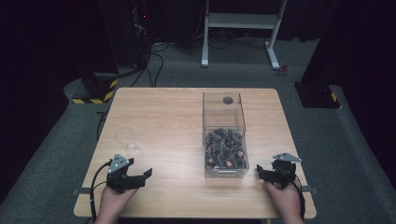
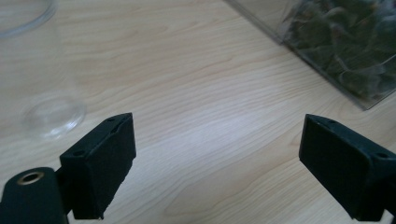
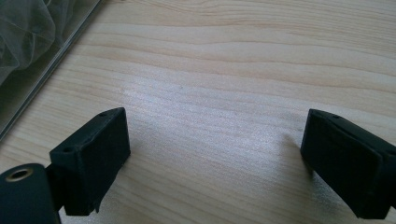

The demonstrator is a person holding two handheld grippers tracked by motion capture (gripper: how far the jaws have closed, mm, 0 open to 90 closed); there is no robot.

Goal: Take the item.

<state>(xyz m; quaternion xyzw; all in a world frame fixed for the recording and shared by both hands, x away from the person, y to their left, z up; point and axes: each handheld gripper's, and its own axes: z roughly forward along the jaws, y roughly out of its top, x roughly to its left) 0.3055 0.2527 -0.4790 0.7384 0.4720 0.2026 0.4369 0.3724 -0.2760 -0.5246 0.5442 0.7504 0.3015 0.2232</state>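
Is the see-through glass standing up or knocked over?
Standing up. The glass rests on its round base on the table, rim on top.

The glass (image 2: 39, 70) is cut off by the frame's edge.

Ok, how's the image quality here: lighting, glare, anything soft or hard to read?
High view: dim and low in contrast, the surroundings nearly black; the clear glass barely stands out from the table. Left gripper view: bright, with a pale sheen on the wood; the glass and the clear box of dark packets look soft. Right gripper view: a similar sheen at centre, box edge blurred.
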